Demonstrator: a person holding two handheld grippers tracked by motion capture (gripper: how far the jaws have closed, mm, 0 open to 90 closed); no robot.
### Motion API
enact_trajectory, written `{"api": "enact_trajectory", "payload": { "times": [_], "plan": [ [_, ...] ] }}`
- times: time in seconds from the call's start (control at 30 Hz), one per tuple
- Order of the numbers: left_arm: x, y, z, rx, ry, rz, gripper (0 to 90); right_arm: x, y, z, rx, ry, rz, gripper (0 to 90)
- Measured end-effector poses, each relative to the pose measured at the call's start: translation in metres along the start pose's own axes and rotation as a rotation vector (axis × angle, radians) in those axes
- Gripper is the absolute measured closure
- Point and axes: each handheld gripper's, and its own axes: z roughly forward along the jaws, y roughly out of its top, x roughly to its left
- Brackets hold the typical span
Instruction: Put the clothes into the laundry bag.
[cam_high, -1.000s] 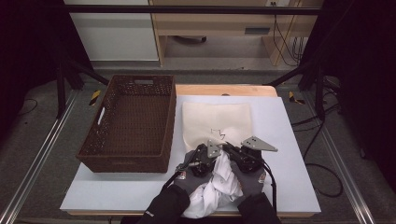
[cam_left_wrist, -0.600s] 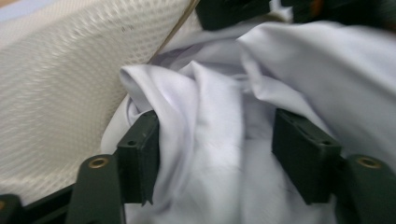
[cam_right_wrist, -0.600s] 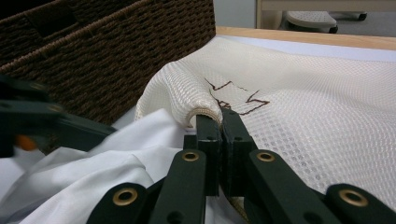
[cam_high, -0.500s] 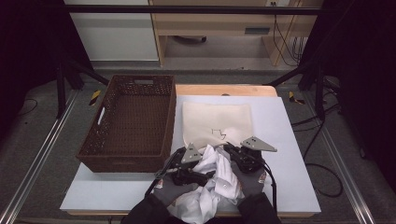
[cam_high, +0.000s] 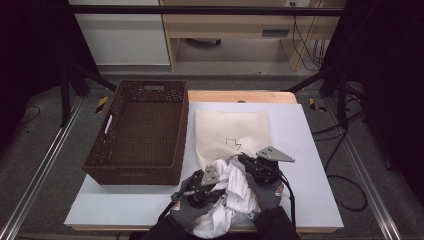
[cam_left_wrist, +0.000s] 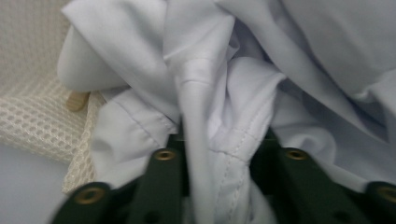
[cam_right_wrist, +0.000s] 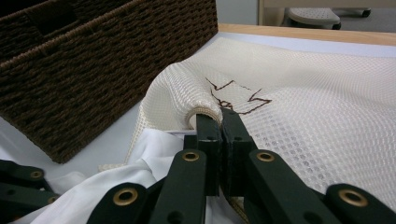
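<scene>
A crumpled white garment (cam_high: 232, 192) lies at the table's near edge, against the mouth of a cream mesh bag (cam_high: 232, 132) with a dark stitched mark. My left gripper (cam_high: 210, 185) comes at the garment from the left. In the left gripper view its jaws have just been closing and my left gripper (cam_left_wrist: 219, 144) now pinches a seamed fold of the white garment (cam_left_wrist: 196, 93). My right gripper (cam_right_wrist: 219, 116) is shut on the rolled near edge of the mesh bag (cam_right_wrist: 317, 107) and lifts it slightly. The garment (cam_right_wrist: 154, 149) lies just under that raised edge.
A dark brown wicker basket (cam_high: 140, 130) stands on the left half of the white table (cam_high: 310, 165), close to the bag's left side. The basket wall (cam_right_wrist: 93, 60) is near in the right gripper view. A wooden board edge (cam_high: 240, 96) lies behind the bag.
My left gripper has shifted a little left and nearer the person, opened, and closed again on a new fold of the garment. The right gripper has kept still on the bag's edge.
</scene>
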Motion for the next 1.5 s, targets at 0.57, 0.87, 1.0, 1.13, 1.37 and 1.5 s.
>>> {"api": "enact_trajectory", "payload": {
  "times": [0.57,0.87,1.0,1.13,1.37,1.5],
  "plan": [
    [-0.002,0.043,0.048,0.064,0.01,0.1,80.5,0.001,0.004,-0.004,-0.024,0.036,0.002,88.3],
    [0.001,0.036,0.026,-0.052,-0.015,0.045,54.8,-0.003,0.001,-0.004,-0.012,0.011,0.002,88.3],
    [0.007,0.036,-0.001,-0.086,0.009,0.047,32.8,-0.002,0.001,-0.003,-0.007,0.008,0.0,88.3],
    [0.023,0.035,-0.012,-0.108,0.069,0.04,24.4,-0.001,0.001,-0.002,-0.006,0.008,-0.005,88.3],
    [0.05,0.032,0.022,-0.032,0.074,-0.025,7.8,0.001,0.001,-0.002,-0.005,0.012,-0.006,88.3],
    [0.043,0.033,0.027,-0.038,0.085,0.006,24.6,0.001,0.001,-0.001,-0.004,0.014,-0.005,88.3]
  ]
}}
